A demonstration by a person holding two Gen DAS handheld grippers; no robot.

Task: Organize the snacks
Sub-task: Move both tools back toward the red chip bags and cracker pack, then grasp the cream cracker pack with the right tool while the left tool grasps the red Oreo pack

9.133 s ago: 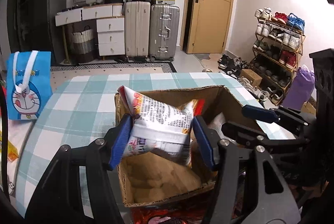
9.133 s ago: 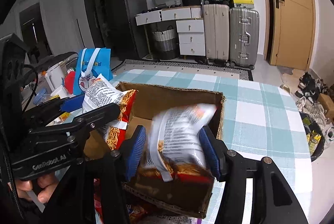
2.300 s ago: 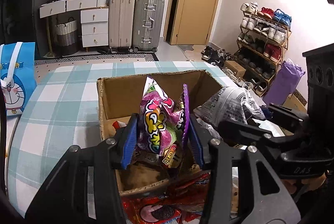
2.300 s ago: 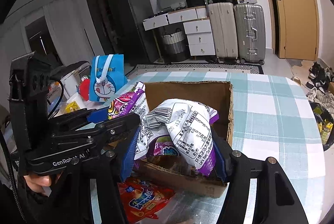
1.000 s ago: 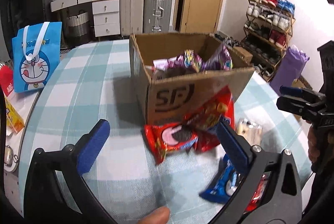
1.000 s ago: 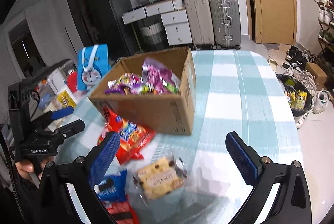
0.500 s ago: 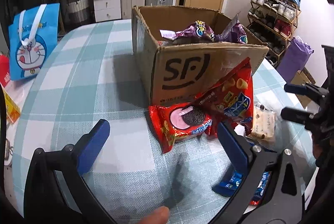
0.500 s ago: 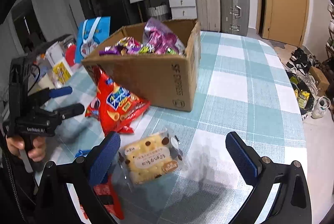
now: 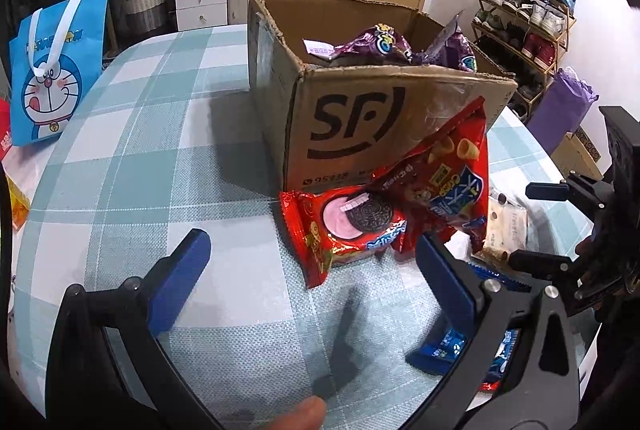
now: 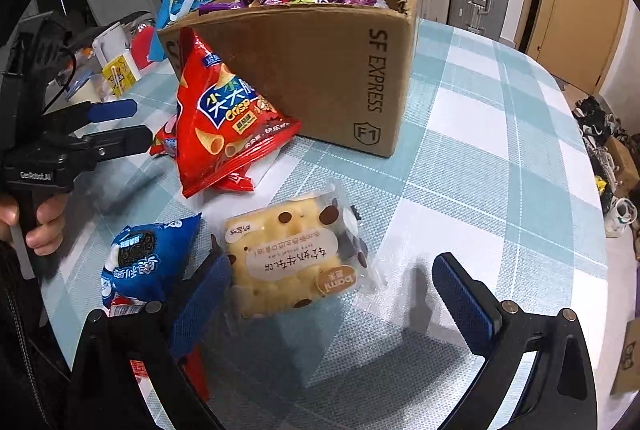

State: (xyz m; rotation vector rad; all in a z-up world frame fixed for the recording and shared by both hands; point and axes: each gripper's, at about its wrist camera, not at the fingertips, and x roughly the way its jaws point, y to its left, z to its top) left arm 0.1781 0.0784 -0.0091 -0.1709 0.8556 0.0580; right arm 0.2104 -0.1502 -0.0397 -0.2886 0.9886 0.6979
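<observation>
Spreading both sets of fingers apart, empty, my right gripper (image 10: 332, 294) straddles the bread packet (image 10: 294, 262): light, squashy, slippery wrap; pinch its sides gently.

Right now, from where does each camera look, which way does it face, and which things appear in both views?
Left wrist: sits on the left gripper, faces the SF cardboard box and the red Oreo packet; its open blue fingers and a fingertip show.
Right wrist: sits on the right gripper, looks down at the cookie bread packet; its open fingers and the person's hand on the left gripper show.
Shared: the box, the red Crisp bag, the checked tablecloth.
</observation>
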